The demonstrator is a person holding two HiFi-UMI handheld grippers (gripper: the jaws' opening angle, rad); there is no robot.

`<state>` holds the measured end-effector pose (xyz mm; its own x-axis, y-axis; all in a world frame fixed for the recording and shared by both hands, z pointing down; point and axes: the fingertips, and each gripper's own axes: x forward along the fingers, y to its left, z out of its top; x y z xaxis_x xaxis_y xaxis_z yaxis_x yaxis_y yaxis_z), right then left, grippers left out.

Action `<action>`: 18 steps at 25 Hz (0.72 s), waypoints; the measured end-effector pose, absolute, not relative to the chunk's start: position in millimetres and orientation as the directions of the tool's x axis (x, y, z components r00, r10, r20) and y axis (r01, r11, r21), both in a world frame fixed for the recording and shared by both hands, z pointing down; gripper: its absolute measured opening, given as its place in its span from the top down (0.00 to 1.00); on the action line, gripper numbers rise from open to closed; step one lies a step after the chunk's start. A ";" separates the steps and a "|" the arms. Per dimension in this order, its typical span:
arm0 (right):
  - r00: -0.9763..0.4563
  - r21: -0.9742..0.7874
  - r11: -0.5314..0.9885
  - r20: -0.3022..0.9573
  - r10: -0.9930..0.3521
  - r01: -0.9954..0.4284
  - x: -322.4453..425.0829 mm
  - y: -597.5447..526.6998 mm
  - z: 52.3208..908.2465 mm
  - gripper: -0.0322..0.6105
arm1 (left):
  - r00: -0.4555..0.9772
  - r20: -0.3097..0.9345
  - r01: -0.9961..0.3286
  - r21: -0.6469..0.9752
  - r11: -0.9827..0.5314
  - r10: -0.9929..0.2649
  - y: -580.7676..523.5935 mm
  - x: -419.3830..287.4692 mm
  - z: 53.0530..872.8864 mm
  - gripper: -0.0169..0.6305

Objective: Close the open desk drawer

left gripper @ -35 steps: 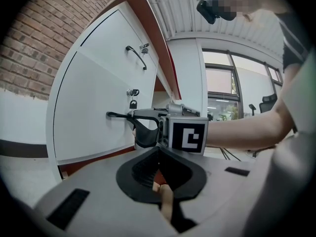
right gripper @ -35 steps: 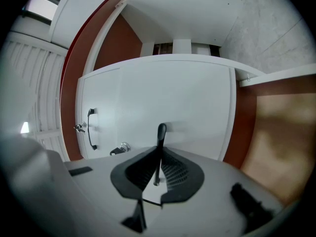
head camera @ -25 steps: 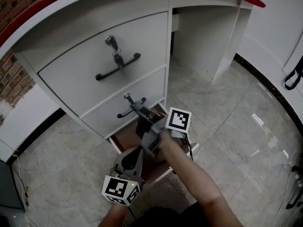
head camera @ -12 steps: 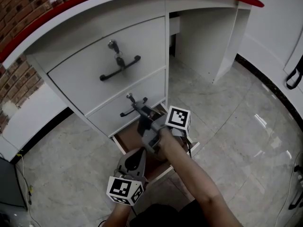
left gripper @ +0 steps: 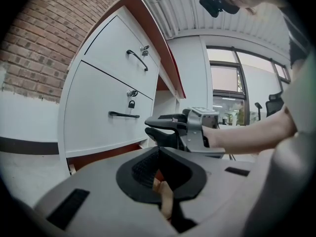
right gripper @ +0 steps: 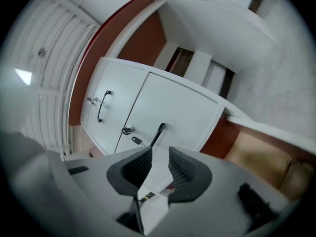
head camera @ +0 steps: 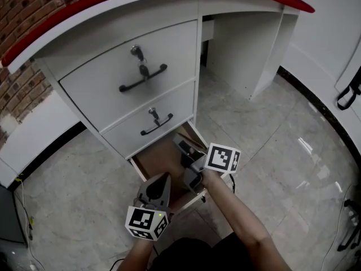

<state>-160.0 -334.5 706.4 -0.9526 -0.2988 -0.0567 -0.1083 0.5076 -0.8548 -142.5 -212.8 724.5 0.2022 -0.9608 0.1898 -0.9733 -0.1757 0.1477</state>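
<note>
Just beyond right gripper (right gripper: 159, 153) jaws: handle (right gripper: 160, 131)

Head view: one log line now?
right gripper: fingers just opened, off middle drawer handle | left gripper: shut | bottom drawer: open

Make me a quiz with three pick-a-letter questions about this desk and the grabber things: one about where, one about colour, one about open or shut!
1. Where is the open drawer?
A. at the bottom, near the floor
B. at the very top
C. on the desktop

2. What colour is the top drawer's handle?
A. red
B. black
C. white

3. How do the right gripper's jaws stand?
A. shut on a handle
B. shut on a key
C. open, holding nothing

Answers: 1 A, its brown inside sticks out lowest of all. 2 B, it is a black bar against white. 3 C, the jaws have just been opening and only a gap shows between the pads.
</note>
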 end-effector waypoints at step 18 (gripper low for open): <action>-0.847 -0.146 0.834 0.088 -0.525 -0.532 -53.7 -287.1 703.7 0.93 | 0.258 0.135 -0.953 0.199 -0.229 -0.957 -234.5 -98.6 720.1 0.96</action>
<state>-53.7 -287.1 703.7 -0.8466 -0.5250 0.0876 -0.5323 0.8339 -0.1457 -98.6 -234.5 720.1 0.2580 -0.9567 0.1348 -0.9528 -0.2289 0.1994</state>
